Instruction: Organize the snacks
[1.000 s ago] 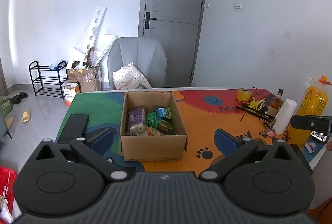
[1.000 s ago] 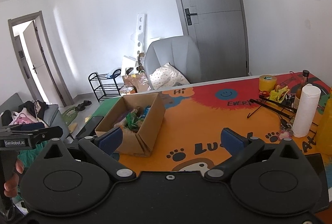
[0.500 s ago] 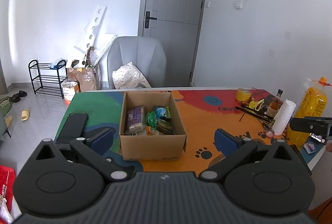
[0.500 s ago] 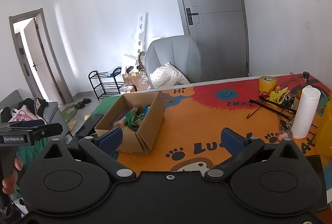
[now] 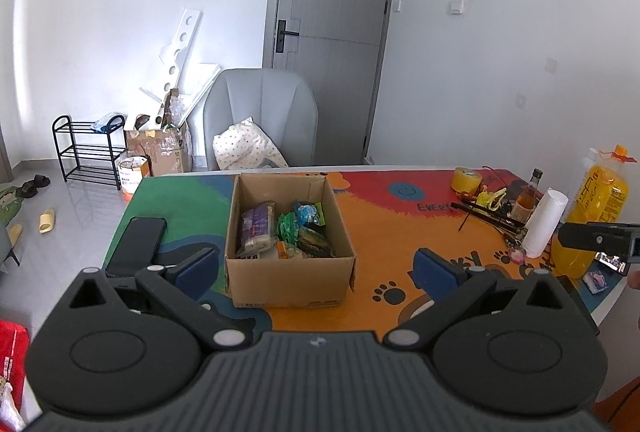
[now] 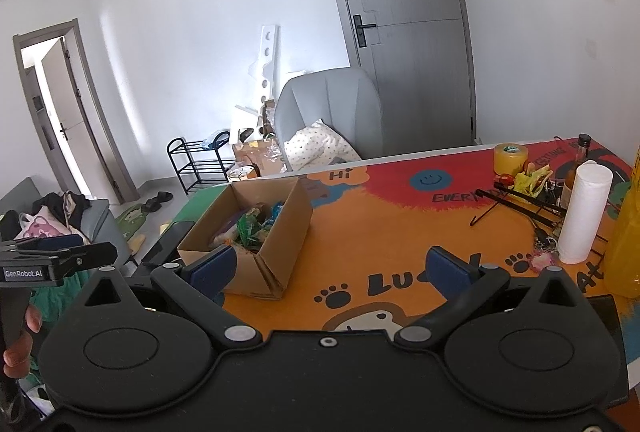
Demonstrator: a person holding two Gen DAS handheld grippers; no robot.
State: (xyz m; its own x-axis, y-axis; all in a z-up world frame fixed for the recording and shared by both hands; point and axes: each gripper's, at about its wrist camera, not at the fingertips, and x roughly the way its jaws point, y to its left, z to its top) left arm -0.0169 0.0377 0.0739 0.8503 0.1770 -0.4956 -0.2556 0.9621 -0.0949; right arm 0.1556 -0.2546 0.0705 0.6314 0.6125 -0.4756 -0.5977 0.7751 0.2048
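The open brown cardboard box (image 5: 289, 240) holding crinkly snack packets (image 5: 286, 230) sits at frame centre on the colourful table mat (image 5: 400, 232). Left gripper (image 5: 316, 266) and right gripper (image 6: 332, 268) both hover with jaws spread, empty. Reaching in carelessly could snag the box wall and drag the light box.

Ahead of the tongs, a grey upholstered armchair (image 5: 260, 112) holding a white dotted cushion (image 5: 246, 150) stands before a closed grey door (image 5: 332, 32). Far left: black wire shoe rack (image 5: 86, 148). Right, on the colourful printed table mat (image 5: 400, 232): yellow tape roll (image 5: 466, 179), white paper-towel roll (image 5: 545, 223), large yellow-orange plastic bottle (image 5: 592, 208).
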